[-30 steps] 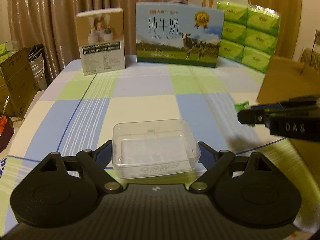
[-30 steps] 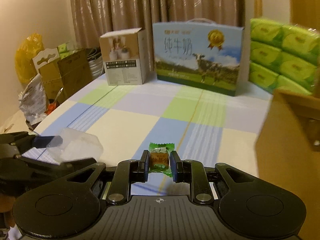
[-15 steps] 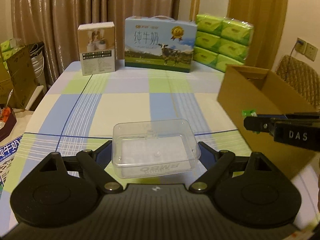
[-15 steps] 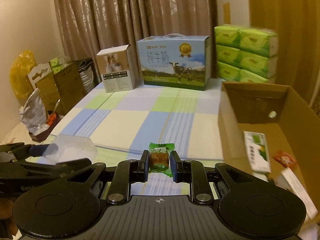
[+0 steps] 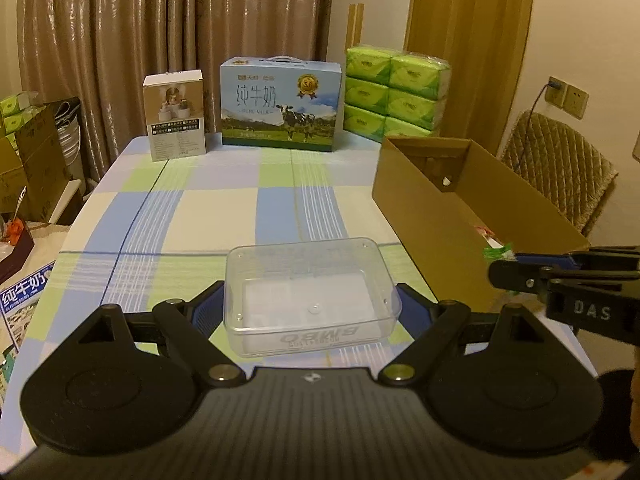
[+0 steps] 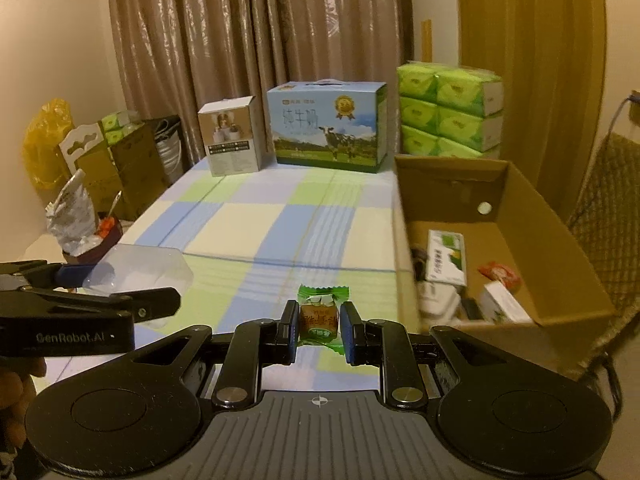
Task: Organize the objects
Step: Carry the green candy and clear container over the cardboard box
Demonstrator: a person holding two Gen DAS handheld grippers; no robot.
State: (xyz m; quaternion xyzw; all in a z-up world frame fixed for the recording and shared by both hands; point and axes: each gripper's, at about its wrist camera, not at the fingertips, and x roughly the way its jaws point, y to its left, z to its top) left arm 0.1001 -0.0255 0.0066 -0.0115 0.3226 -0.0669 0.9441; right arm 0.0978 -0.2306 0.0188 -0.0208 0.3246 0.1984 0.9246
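Note:
My left gripper (image 5: 312, 308) is shut on a clear plastic box (image 5: 310, 294) and holds it above the near part of the checked table (image 5: 240, 204). The box also shows in the right wrist view (image 6: 136, 270) at the left. My right gripper (image 6: 319, 322) is shut on a green-wrapped candy (image 6: 320, 314) above the table, just left of the open cardboard box (image 6: 540, 240). In the left wrist view the right gripper (image 5: 504, 264) sits at the cardboard box's (image 5: 432, 208) near end, with the candy (image 5: 498, 250) at its tip.
The cardboard box holds several small packets, among them a white-green carton (image 6: 446, 256) and a red packet (image 6: 500, 274). At the table's far edge stand a white product box (image 5: 176, 120), a milk carton case (image 5: 280, 104) and stacked green tissue packs (image 5: 396, 92). A chair (image 5: 556, 168) stands at the right.
Both grippers have pulled back and up from the table with their objects still held. More of the table and the inside of the cardboard box have come into view.

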